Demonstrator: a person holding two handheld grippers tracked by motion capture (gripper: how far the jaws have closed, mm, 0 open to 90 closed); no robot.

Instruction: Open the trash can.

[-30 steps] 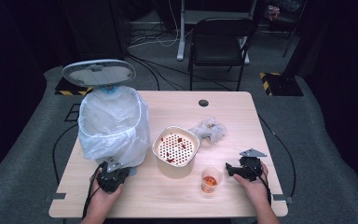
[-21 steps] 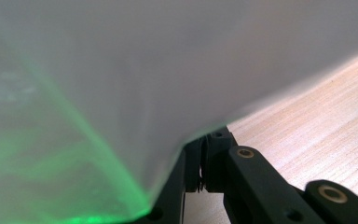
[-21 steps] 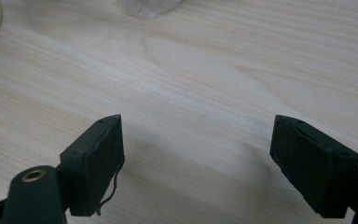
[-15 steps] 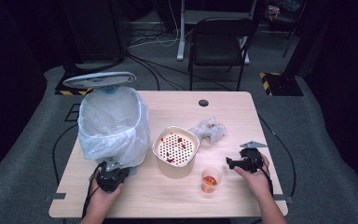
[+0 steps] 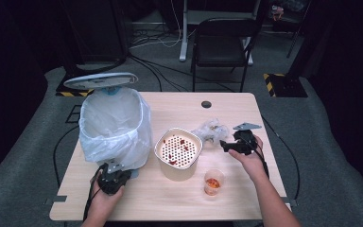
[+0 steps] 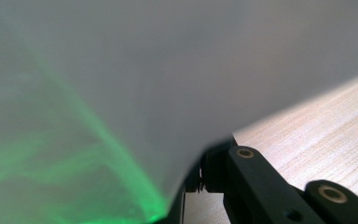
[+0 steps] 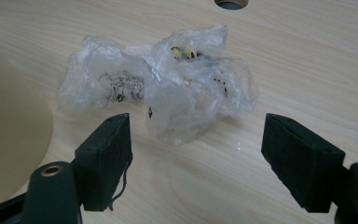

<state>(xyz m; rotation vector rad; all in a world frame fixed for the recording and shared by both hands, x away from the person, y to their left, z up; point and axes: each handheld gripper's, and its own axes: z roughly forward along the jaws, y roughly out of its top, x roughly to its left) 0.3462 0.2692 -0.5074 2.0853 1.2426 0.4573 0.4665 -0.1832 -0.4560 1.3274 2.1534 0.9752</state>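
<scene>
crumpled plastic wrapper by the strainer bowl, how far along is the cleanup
Already set up: the lidded bin stands open with its white liner, and the left tongs are shut at the bin's base. In hand: the right tongs, jaws just closing a little, point at the crumpled plastic wrapper but are not gripping it. Left: grasp it and drop it in the bin. The strainer bowl and small cup still hold red bits.

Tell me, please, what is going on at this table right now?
A person works with two handheld grippers. The left gripper is shut on the white plastic liner of the lidded bin. The right gripper, jaws open though just narrowing, points at the crumpled clear plastic bag lying on the pale wooden table, without touching it. A beige perforated strainer bowl and a small clear cup stand nearby.
</scene>
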